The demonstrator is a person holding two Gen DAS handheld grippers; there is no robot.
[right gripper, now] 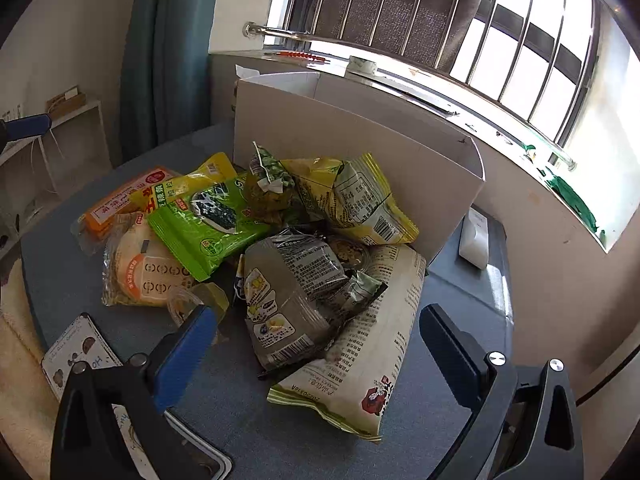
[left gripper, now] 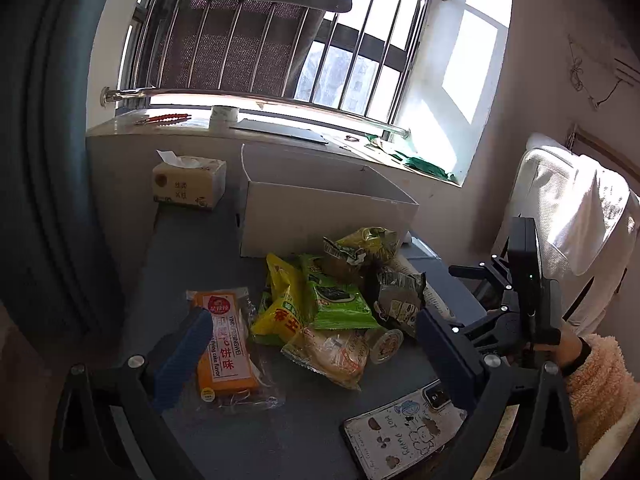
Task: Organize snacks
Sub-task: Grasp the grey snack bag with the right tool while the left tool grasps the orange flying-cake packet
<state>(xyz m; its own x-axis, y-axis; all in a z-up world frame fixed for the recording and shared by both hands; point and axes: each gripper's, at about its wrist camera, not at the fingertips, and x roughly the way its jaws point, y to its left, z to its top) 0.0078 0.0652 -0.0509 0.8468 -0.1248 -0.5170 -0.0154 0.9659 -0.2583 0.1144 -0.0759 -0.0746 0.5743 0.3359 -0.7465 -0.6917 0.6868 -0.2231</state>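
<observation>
A pile of snack packs lies on the grey-blue table (left gripper: 280, 440) in front of an open white cardboard box (left gripper: 320, 208). In the left wrist view an orange cake pack (left gripper: 226, 344) lies at the left, beside a yellow bag (left gripper: 280, 304) and a green seaweed pack (left gripper: 336, 300). My left gripper (left gripper: 316, 340) is open above the pile's near edge, its left finger over the orange pack. My right gripper (right gripper: 320, 340) is open too, straddling a grey pack (right gripper: 288, 292) and a large pale bag (right gripper: 360, 360). Neither holds anything.
A phone in a cartoon case (left gripper: 404, 432) lies at the table's near edge. A tissue box (left gripper: 188, 184) stands left of the cardboard box, a small white item (right gripper: 474, 236) to its right. Behind is a windowsill; a white chair (left gripper: 580, 220) stands at the right.
</observation>
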